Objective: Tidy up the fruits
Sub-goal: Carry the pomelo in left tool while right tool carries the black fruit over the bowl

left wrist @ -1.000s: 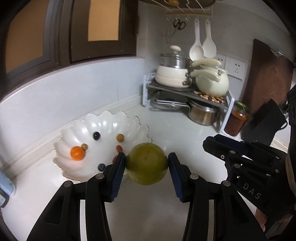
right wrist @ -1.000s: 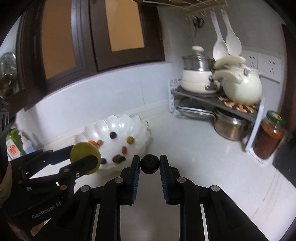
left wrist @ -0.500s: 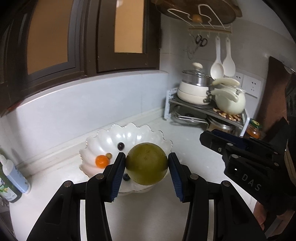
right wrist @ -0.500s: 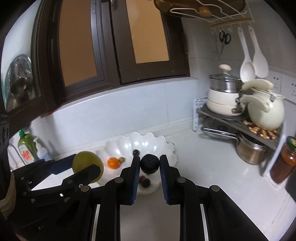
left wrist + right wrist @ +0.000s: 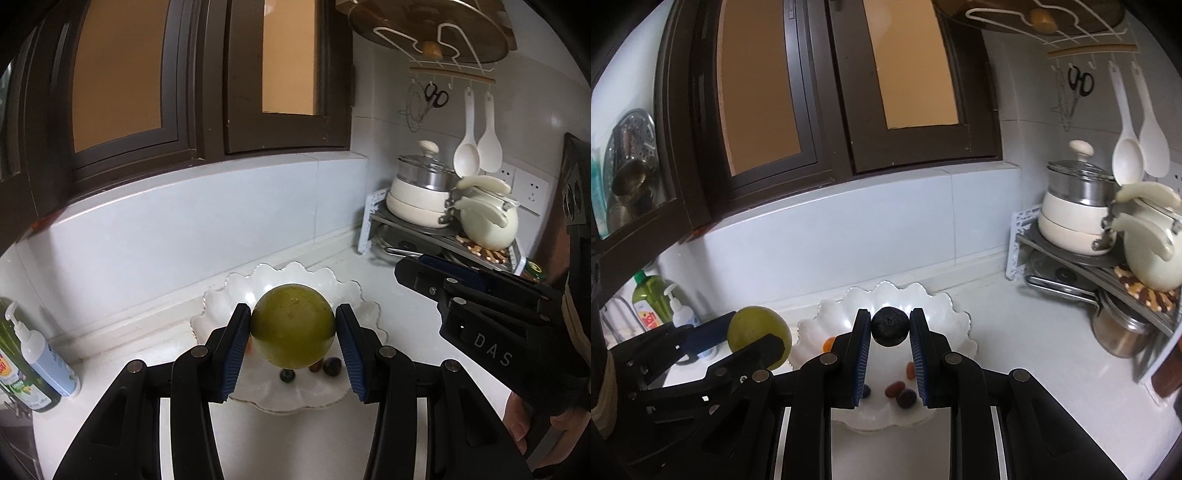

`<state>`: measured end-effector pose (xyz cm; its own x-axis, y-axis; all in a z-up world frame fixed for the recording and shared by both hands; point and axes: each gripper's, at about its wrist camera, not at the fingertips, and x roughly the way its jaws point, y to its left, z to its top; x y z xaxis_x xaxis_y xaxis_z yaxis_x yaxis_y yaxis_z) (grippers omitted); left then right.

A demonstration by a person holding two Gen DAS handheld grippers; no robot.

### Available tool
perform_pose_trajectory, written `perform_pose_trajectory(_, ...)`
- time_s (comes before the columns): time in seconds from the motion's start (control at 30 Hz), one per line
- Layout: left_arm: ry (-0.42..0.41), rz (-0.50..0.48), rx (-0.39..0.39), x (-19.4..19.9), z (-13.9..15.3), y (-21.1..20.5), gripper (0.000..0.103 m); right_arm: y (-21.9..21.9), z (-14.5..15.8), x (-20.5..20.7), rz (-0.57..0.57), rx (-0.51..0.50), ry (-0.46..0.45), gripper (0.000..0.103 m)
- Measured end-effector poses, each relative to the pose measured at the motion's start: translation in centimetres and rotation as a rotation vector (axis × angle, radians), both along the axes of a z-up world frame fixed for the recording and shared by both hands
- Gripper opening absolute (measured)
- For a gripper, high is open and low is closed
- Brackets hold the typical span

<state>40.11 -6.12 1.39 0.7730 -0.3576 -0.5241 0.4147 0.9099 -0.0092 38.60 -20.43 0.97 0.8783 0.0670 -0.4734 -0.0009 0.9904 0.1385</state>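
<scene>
Left gripper (image 5: 293, 326) clamped on green round fruit (image 5: 293, 325), raised above scalloped white bowl (image 5: 221, 299) on table (image 5: 399, 295). Right gripper (image 5: 889, 326) pinched tight on small dark fruit (image 5: 890, 326), raised above same bowl.

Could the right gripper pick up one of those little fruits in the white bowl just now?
Probably not yet. The right gripper is shut on a small dark fruit, so its jaws are occupied. The white bowl lies below and ahead with nothing else blocking it.
</scene>
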Motion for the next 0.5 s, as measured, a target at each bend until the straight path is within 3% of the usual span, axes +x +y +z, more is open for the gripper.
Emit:
perform_pose_trajectory(0.27,0.053,0.048,0.025,3.4,-0.4,0.3,0.047,0.5,-0.3,3.2,0.006,-0.032,0.043,0.023)
perform_pose_trajectory(0.5,0.134,0.067,0.048,6.3,-1.8,-0.1,0.047,0.0,-1.7,6.4,0.019,-0.004,0.142,0.023)
